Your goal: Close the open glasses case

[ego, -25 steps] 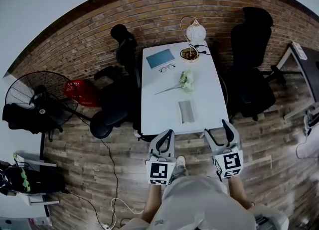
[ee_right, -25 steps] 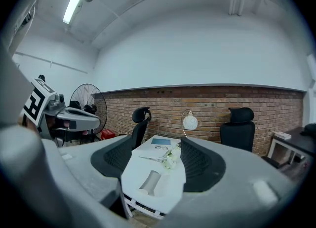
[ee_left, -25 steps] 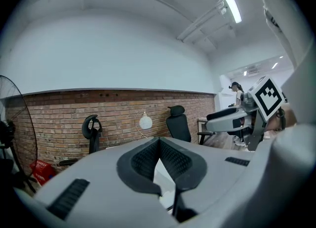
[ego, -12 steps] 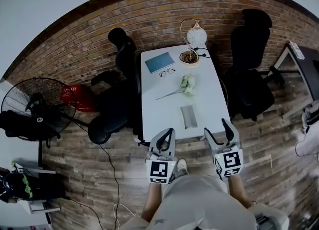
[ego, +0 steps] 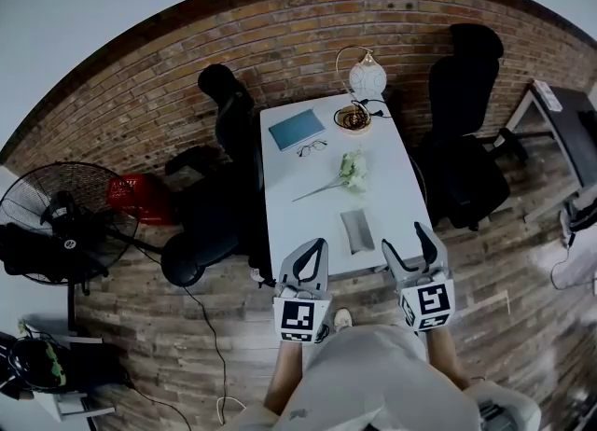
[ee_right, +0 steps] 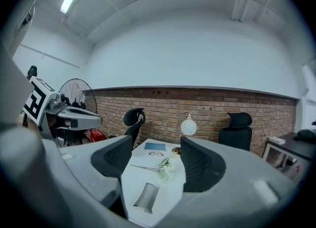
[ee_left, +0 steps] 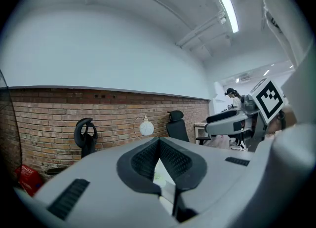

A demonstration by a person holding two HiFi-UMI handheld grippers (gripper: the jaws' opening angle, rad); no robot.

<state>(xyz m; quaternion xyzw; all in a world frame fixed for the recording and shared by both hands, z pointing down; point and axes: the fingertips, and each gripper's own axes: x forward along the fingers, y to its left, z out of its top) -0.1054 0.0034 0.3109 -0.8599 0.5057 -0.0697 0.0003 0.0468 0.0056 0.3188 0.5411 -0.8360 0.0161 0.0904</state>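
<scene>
Grey glasses case (ego: 356,230), long axis pointing away; left hand-held gripper (ego: 318,246) closed, right hand-held gripper (ego: 404,239) spread, empty.

On the worktop (ego: 298,215) the glasses case (ego: 356,230) lies nearest the near edge. Beyond it a flower (ego: 350,170) lies at the middle, with spectacles (ego: 312,148) and a book (ego: 297,129) far left, and a dish (ego: 354,118) and a lamp (ego: 367,75) far right. The left claw (ego: 312,254) and right claw (ego: 404,239) hang over the near edge either side of the case, and a fan (ego: 61,224) stands well off left.
</scene>
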